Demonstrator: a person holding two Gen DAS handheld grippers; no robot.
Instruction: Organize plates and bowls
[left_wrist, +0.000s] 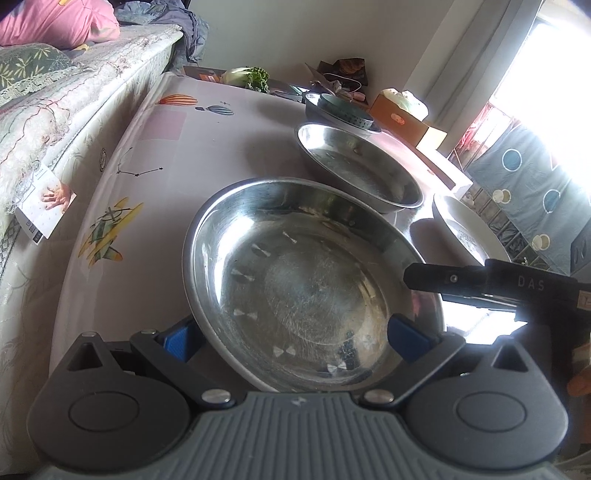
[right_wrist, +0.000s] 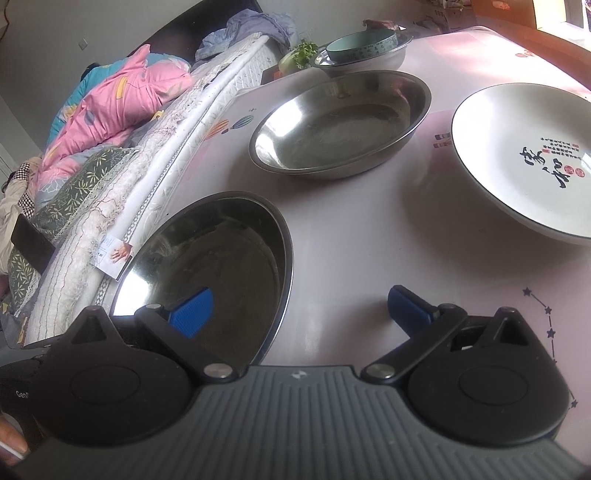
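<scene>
My biggest worry is the worktop (right_wrist: 351, 251) edge: the near steel plate (left_wrist: 295, 280) sits low in the frame beside the bed (left_wrist: 55, 122), so a shove could slide it off. Next, the far steel plate (right_wrist: 343, 122) and white plate (right_wrist: 524, 155) at upper right leave open room only through the middle. My left claw (left_wrist: 295, 338) is spread wide around the near plate's rim, gripping nothing; a skewed pinch could tip it. My right claw (right_wrist: 301, 314) is open and empty, one finger (right_wrist: 192, 312) over that plate, which I could knock.
</scene>
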